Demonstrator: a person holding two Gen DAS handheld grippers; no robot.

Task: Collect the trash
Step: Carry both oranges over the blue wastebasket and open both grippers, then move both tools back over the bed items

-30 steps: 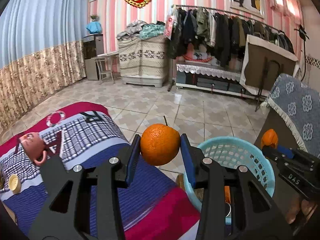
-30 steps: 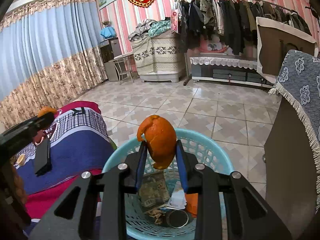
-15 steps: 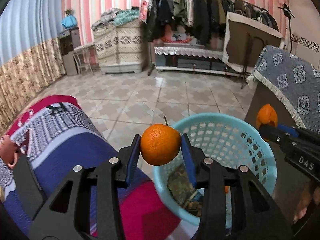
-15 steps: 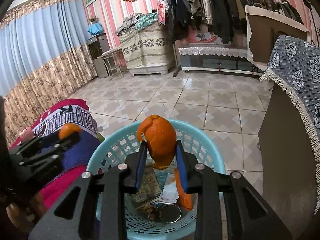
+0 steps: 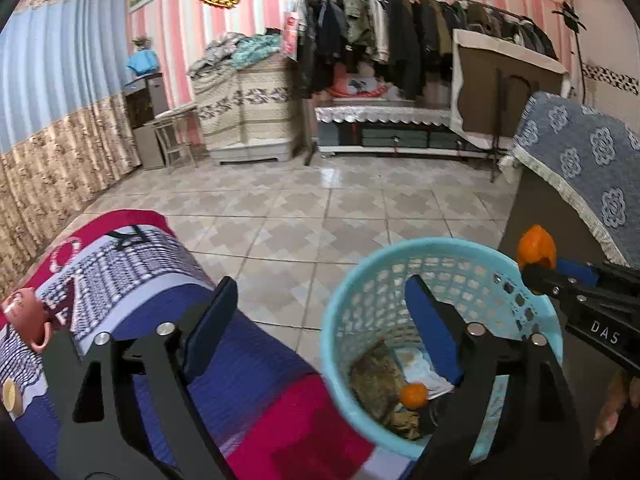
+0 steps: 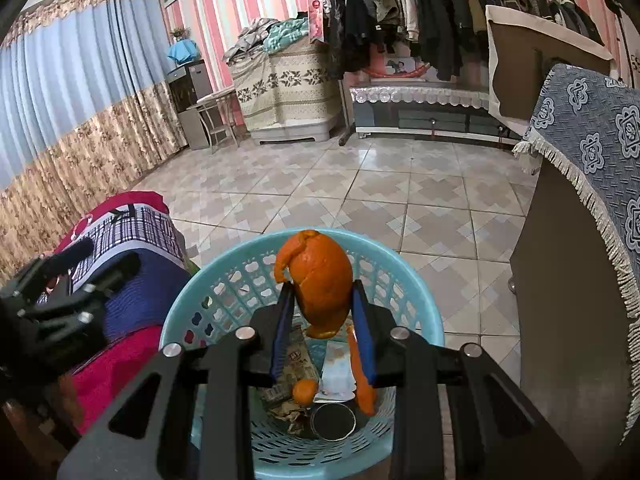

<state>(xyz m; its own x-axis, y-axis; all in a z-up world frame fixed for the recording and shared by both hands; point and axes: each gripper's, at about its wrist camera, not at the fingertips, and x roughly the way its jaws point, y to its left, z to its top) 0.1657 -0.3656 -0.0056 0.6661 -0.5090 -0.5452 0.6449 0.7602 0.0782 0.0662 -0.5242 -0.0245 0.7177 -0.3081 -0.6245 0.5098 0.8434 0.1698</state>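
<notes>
A light blue plastic basket (image 5: 536,308) (image 6: 224,280) stands on the tiled floor beside a covered table. Inside lie wrappers, a round lid and a small orange (image 5: 414,395) (image 6: 305,391). My left gripper (image 5: 324,324) hangs over the basket's left rim, its jaws opening wide with nothing between them. My right gripper (image 6: 322,312) is shut on a piece of orange peel (image 6: 322,282) above the basket; the peel (image 5: 537,246) also shows at the right of the left wrist view. The left gripper (image 6: 96,260) appears at the left edge of the right wrist view.
A red, blue and checked cloth (image 5: 224,360) covers the table at left, with a pink cup (image 5: 28,318) on it. A dark cabinet under a blue patterned cloth (image 6: 600,128) stands right of the basket. Tiled floor (image 5: 320,208) stretches to a clothes rack (image 5: 400,28).
The left gripper swung right over the basket and its jaws spread; the orange it held now lies in the basket. The right gripper still holds the peel.
</notes>
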